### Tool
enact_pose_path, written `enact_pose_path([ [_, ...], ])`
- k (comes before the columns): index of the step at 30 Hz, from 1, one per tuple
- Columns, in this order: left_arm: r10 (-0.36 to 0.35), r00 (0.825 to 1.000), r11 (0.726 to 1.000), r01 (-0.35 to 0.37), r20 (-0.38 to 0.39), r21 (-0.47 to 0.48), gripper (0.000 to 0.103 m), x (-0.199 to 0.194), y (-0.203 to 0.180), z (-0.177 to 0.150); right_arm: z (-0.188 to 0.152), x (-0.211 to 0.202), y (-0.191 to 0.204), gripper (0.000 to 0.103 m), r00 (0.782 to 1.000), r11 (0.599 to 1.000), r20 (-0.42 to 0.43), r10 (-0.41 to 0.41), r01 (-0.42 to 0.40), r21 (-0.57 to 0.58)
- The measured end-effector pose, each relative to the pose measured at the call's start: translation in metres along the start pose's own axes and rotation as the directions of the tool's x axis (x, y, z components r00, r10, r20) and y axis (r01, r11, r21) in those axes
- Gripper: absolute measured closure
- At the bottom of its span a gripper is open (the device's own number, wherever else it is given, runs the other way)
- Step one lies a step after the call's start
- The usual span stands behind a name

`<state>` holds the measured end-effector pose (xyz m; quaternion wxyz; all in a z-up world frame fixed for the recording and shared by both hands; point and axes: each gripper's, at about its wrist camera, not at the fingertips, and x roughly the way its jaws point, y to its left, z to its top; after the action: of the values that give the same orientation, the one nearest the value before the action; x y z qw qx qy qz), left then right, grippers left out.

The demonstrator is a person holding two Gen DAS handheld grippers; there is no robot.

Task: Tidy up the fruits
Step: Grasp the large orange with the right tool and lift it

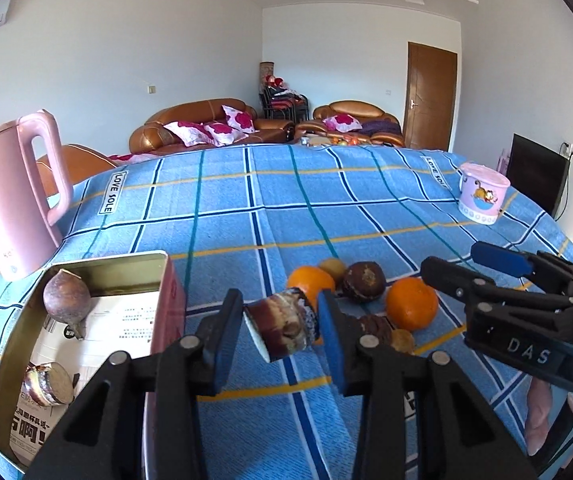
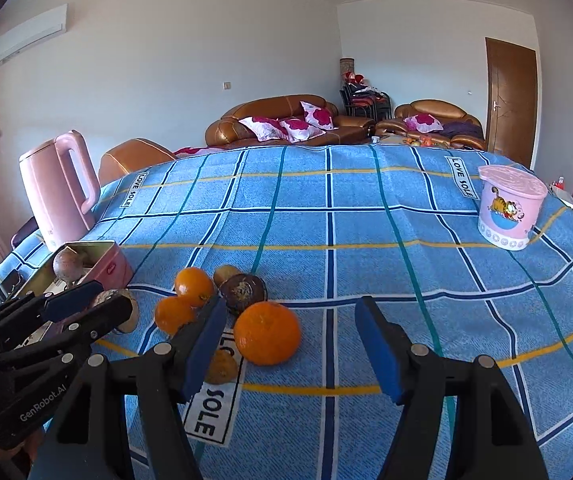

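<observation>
Brown fruit (image 1: 282, 330) clamped in left hand-held gripper (image 1: 282, 344) (beside tin (image 1: 166, 280))

We see our left gripper (image 1: 280, 334) and right gripper (image 2: 292, 346) as black plastic frames with round silver rivets, blue rubber finger pads (image 2: 378, 346) and white lettering.
</observation>
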<state>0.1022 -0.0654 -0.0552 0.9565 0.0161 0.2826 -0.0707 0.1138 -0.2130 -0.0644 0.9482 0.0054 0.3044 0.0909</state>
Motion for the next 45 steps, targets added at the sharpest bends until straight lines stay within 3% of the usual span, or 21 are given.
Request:
enact_pose_path([
  [10, 0.012, 1.000, 1.000, -0.012, 0.021, -0.024, 0.063, 0.003, 0.006, 0.003, -0.001, 0.033, 0.008, 0.035, 0.995, 1.000, -0.102, 0.002, -0.002, 0.002],
  [16, 0.011, 1.000, 1.000, -0.011, 0.007, -0.025, 0.063, 0.006, 0.006, 0.003, -0.003, 0.047, 0.006, 0.045, 0.986, 1.000, -0.169, 0.008, -0.006, 0.015],
  [21, -0.003, 1.000, 0.999, 0.003, -0.019, -0.032, 0.063, 0.012, 0.007, 0.003, -0.006, 0.057, 0.010, 0.046, 0.972, 0.999, -0.230, 0.052, -0.049, 0.017],
  [22, -0.007, 1.000, 0.999, 0.007, -0.020, -0.037, 0.063, 0.012, 0.008, 0.003, -0.007, 0.059, 0.010, 0.053, 0.969, 0.998, -0.240, 0.066, -0.063, 0.020],
  [29, -0.008, 1.000, 0.999, 0.008, 0.003, -0.031, 0.063, 0.007, 0.006, 0.003, -0.008, 0.055, 0.007, 0.055, 0.970, 0.996, -0.226, 0.090, -0.084, 0.039],
  [45, -0.010, 0.999, 0.999, 0.012, 0.044, -0.035, 0.063, -0.001, 0.007, 0.003, -0.004, 0.027, 0.014, 0.055, 0.993, 0.996, -0.080, 0.090, -0.091, -0.009],
])
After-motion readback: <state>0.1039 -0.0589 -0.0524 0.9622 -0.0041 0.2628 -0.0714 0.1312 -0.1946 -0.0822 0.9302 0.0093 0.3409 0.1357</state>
